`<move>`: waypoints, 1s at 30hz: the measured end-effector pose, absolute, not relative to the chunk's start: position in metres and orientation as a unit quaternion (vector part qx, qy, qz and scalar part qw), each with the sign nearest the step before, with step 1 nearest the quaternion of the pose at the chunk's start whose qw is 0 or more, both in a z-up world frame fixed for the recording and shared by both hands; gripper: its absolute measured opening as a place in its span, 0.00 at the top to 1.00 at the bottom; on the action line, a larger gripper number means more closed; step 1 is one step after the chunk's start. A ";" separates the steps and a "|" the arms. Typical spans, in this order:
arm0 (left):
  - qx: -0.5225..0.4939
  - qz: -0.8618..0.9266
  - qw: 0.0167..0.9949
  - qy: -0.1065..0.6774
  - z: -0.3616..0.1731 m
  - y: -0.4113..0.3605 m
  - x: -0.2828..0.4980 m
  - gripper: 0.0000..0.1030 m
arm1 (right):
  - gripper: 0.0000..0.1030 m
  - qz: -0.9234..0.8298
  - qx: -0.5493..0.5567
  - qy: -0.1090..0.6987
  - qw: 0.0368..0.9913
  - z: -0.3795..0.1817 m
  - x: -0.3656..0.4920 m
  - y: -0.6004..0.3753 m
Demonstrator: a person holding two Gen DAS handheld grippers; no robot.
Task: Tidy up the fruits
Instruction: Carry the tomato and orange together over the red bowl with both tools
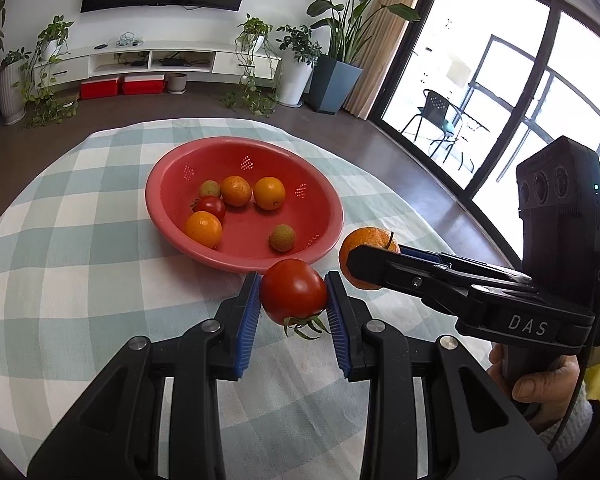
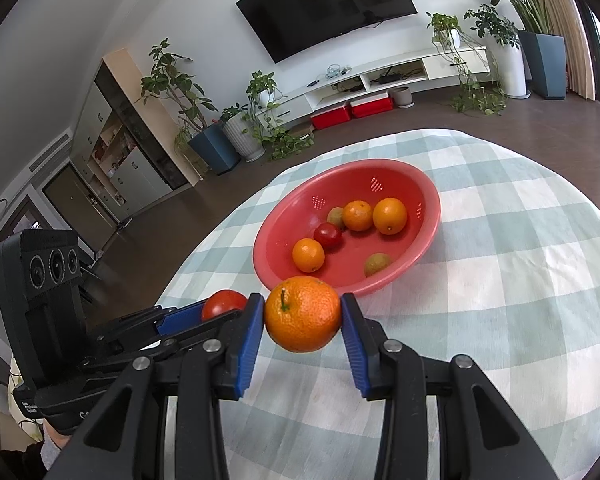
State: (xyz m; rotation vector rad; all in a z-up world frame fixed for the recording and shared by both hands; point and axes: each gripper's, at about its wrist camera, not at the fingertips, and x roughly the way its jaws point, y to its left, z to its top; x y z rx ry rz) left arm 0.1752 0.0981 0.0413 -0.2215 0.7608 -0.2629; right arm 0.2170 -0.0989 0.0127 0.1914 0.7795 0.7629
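Clamped between my left tool's (image 1: 293, 296) blue pads, a tomato (image 1: 293, 290) hangs just short of the red colander (image 1: 168, 216), beside the orange (image 2: 302, 314) my right tool (image 2: 302, 320) grips, both ready to join the fruit inside.

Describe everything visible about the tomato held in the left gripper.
The tomato is round, glossy, deep red and looks whole, with its green calyx pointing down toward the camera. The left gripper is shut on it, blue ribbed pads pressing both sides. It hangs above the checked tablecloth, just short of the red bowl's near rim.
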 end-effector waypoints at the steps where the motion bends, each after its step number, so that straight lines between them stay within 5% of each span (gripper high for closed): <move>1: -0.107 -0.128 0.914 0.369 0.042 0.098 0.176 0.71 | 0.60 0.362 0.091 0.370 0.850 0.013 0.219 -0.098; 30: -0.102 -0.128 0.915 0.370 0.046 0.096 0.187 0.71 | 0.60 0.360 0.091 0.372 0.851 0.013 0.223 -0.097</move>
